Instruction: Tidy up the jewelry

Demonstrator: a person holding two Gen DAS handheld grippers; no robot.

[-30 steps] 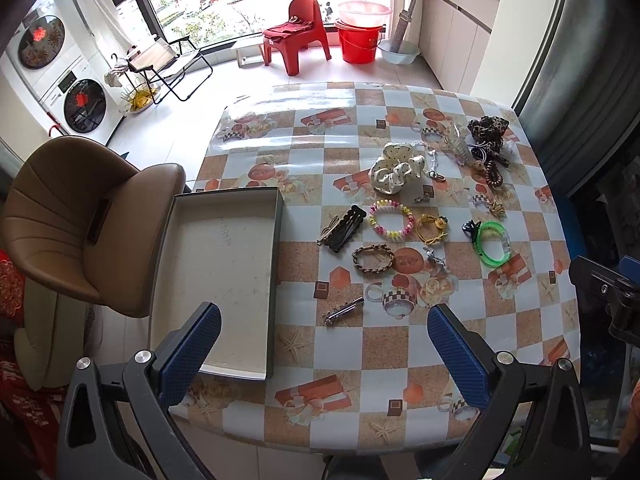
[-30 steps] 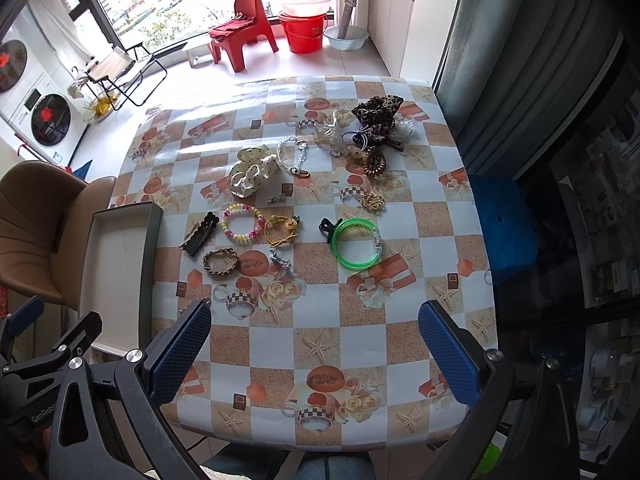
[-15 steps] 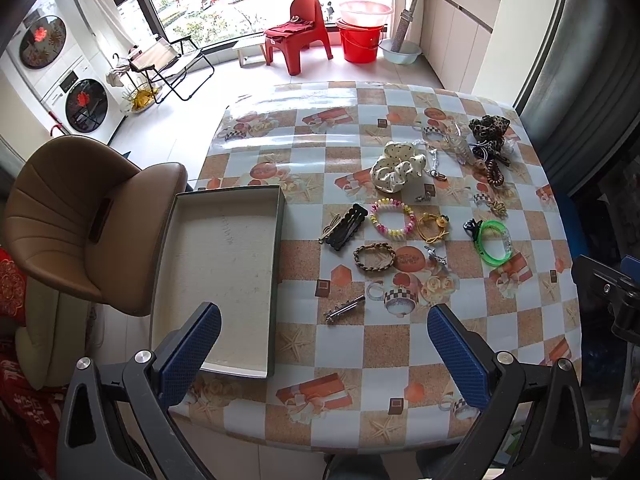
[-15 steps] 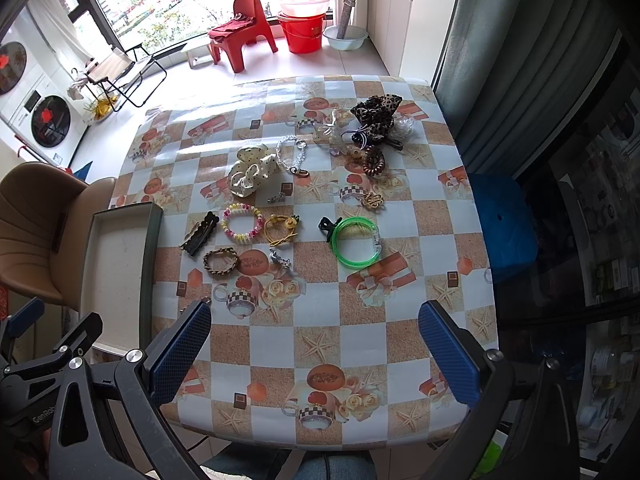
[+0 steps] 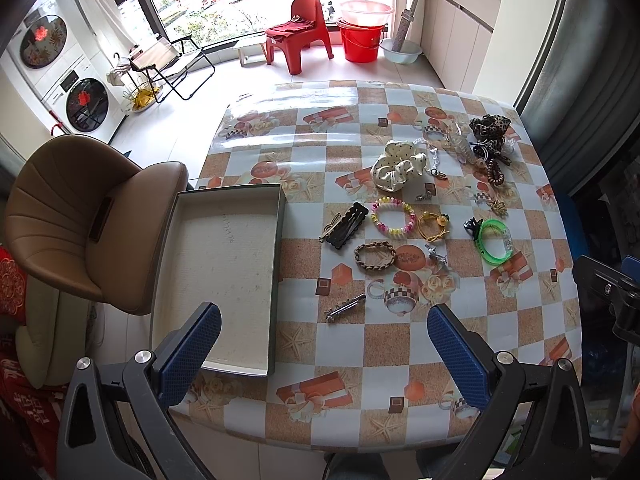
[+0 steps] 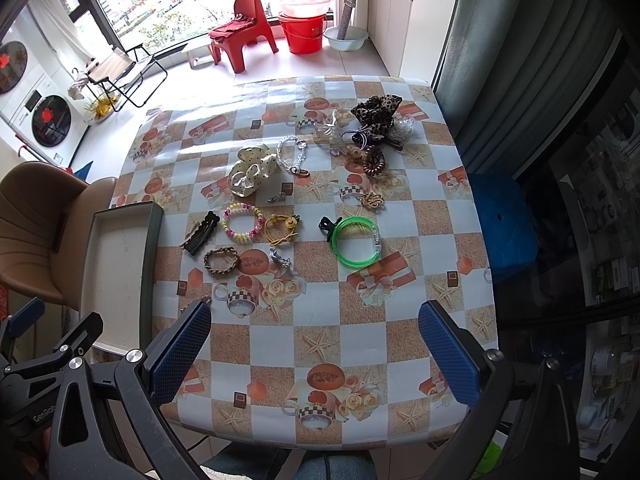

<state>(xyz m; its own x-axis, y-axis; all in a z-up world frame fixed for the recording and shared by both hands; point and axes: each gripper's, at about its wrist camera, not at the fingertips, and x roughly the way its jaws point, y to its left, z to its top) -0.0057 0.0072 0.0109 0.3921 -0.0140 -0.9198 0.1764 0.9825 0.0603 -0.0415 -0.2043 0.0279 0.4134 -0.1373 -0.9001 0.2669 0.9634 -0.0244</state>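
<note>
Over the near edge of the tabletop (image 5: 360, 344), in the left wrist view, the left gripper (image 5: 324, 340) hangs with its blue fingers (image 5: 188, 354) spread wide and nothing between them. An empty shallow box (image 5: 278, 248) lies along the tabletop's left edge, its long axis running from the near edge away toward the far one, and its near end sits just under the left-hand finger. To its right, toward the middle of the tabletop, the jewelry is scattered: a silver clip (image 5: 345, 307) nearest the fingers, its long axis slanting up to the right; beyond it a braided bracelet (image 5: 375, 256), a black hair clip (image 5: 347, 225), a pastel bead bracelet (image 5: 393, 217) and a gold piece (image 5: 433, 227). A green bangle (image 5: 495, 241) lies toward the right edge, and a white scrunchie (image 5: 398, 169) and a leopard scrunchie (image 5: 490, 128) lie near the far right corner.

From the right wrist view, the right gripper (image 6: 314, 344) also hovers above the near edge, fingers fully apart and holding nothing. Its left-hand finger hides the silver clip. The green bangle (image 6: 356, 242) lies ahead and a little right of its centre line, flat on the cloth; the bead bracelet (image 6: 242, 223) and the braided bracelet (image 6: 221, 261) lie ahead and left. Only a strip of the box (image 6: 150, 248) shows at the left.

Nothing has gone into the box yet. The left gripper looks better placed for the silver clip, since clip and box both sit closest to it; closing across the clip's short width should work.
</note>
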